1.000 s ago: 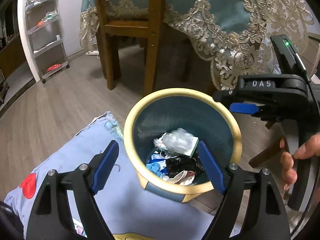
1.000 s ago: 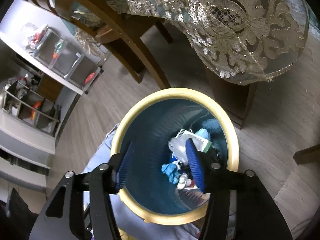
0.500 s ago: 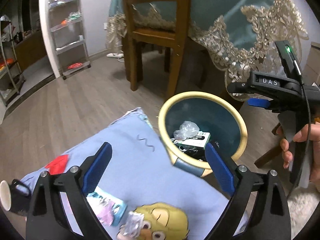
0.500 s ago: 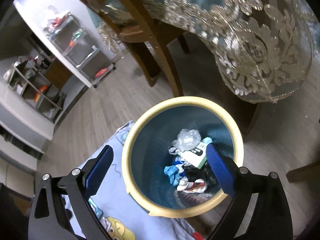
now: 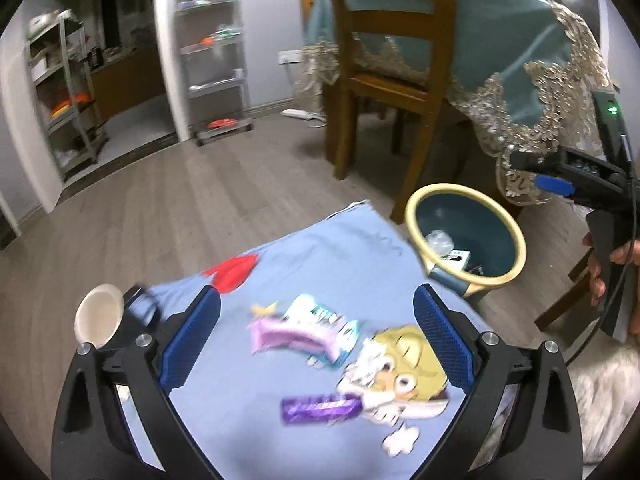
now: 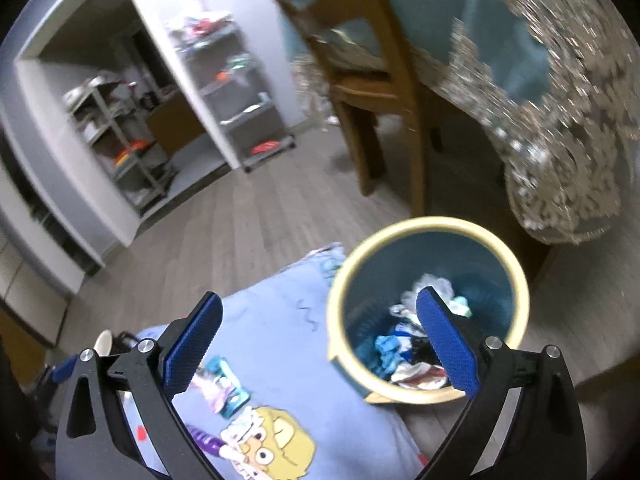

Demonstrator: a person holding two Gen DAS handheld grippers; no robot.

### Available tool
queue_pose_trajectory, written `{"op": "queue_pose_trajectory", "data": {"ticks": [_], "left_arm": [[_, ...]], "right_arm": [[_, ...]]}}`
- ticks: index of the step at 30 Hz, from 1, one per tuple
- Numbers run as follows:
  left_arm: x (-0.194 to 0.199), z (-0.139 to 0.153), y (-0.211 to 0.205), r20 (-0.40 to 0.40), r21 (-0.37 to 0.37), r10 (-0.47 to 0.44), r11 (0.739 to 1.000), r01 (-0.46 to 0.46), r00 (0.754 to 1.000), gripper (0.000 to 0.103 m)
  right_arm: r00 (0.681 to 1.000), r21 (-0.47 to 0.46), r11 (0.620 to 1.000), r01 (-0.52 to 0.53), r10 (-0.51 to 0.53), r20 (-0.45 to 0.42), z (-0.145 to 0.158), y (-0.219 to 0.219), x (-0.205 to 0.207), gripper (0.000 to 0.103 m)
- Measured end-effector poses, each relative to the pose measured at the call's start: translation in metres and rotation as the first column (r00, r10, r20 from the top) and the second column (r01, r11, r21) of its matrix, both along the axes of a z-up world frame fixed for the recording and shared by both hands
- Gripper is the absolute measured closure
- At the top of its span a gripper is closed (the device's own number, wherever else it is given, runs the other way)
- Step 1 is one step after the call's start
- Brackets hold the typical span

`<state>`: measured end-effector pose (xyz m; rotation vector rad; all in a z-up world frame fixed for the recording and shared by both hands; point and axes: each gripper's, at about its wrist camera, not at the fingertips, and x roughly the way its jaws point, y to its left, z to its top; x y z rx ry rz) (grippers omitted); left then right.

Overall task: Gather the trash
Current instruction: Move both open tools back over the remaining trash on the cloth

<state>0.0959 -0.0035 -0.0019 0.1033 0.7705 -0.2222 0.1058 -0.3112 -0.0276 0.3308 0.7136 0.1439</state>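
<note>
A teal bin with a yellow rim (image 5: 516, 236) (image 6: 520, 280) stands on the floor beside a light blue cartoon cloth (image 5: 280, 264) (image 6: 276, 344) and holds several pieces of trash (image 6: 404, 352). On the cloth lie a pink and teal wrapper (image 5: 304, 330) (image 6: 222, 390), a purple wrapper (image 5: 320, 409) (image 6: 204, 440) and a crumpled white wad (image 5: 370, 358). My left gripper (image 5: 316, 340) is open and empty above the wrappers. My right gripper (image 6: 320, 344) is open and empty, near the bin's left rim; it also shows at the right of the left wrist view (image 5: 556, 186).
A paper cup in a dark holder (image 5: 100, 314) sits at the cloth's left edge. A wooden chair (image 5: 384, 80) and a table with a lace-trimmed teal cloth (image 5: 540, 72) stand behind the bin. Metal shelf racks (image 5: 216, 64) line the far wall.
Both grippers have pulled back from over the bin toward the cloth. The wrappers and the paper cup have come into the left wrist view. The right gripper opened wider one second ago.
</note>
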Motion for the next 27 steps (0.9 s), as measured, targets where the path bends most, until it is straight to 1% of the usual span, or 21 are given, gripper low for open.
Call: {"op": "queue_pose_trajectory", "data": {"ticks": [3, 5, 8, 9, 12, 14, 16, 19, 23, 25, 27], "left_arm": [[-0.016, -0.005, 0.025, -0.009, -0.017, 0.045, 0.999, -0.045, 0.999, 0.008], [-0.024, -0.009, 0.039, -0.015, -0.029, 0.07, 0.997, -0.07, 0.997, 0.008], [-0.031, -0.016, 0.057, -0.036, -0.055, 0.11, 0.992, -0.112, 0.993, 0.008], [-0.031, -0.017, 0.063, -0.042, -0.067, 0.126, 0.989, -0.128, 0.991, 0.008], [-0.03, -0.018, 0.075, -0.044, -0.093, 0.151, 0.984, -0.155, 0.988, 0.008], [-0.029, -0.019, 0.079, -0.05, -0.101, 0.163, 0.981, -0.167, 0.985, 0.008], [-0.027, -0.021, 0.083, -0.061, -0.119, 0.175, 0.976, -0.181, 0.983, 0.008], [-0.027, -0.023, 0.085, -0.062, -0.127, 0.176, 0.975, -0.182, 0.983, 0.008], [-0.027, -0.026, 0.084, -0.065, -0.117, 0.163, 0.979, -0.169, 0.985, 0.008], [-0.027, -0.027, 0.082, -0.064, -0.116, 0.158, 0.98, -0.164, 0.985, 0.008], [-0.027, -0.027, 0.081, -0.061, -0.116, 0.153, 0.98, -0.16, 0.986, 0.008]], "right_arm": [[0.999, -0.039, 0.999, -0.032, 0.034, 0.04, 0.008, 0.021, -0.01, 0.005], [0.995, -0.07, 0.997, -0.032, 0.038, 0.087, 0.017, 0.033, -0.02, 0.005], [0.982, -0.079, 0.996, -0.032, 0.046, 0.181, 0.026, 0.045, -0.034, 0.005], [0.979, -0.087, 0.995, -0.04, 0.057, 0.197, 0.027, 0.049, -0.038, 0.005], [0.981, -0.105, 0.991, -0.081, 0.098, 0.17, 0.026, 0.058, -0.04, 0.005], [0.98, -0.133, 0.987, -0.095, 0.116, 0.161, 0.026, 0.066, -0.042, 0.005], [0.975, -0.173, 0.979, -0.108, 0.138, 0.173, 0.028, 0.073, -0.045, 0.005], [0.968, -0.191, 0.975, -0.111, 0.149, 0.2, 0.029, 0.077, -0.05, 0.005], [0.964, -0.155, 0.979, -0.129, 0.16, 0.214, 0.028, 0.073, -0.051, 0.005], [0.967, -0.144, 0.984, -0.101, 0.131, 0.217, 0.028, 0.069, -0.051, 0.005], [0.971, -0.13, 0.987, -0.096, 0.122, 0.208, 0.025, 0.068, -0.05, 0.005]]}}
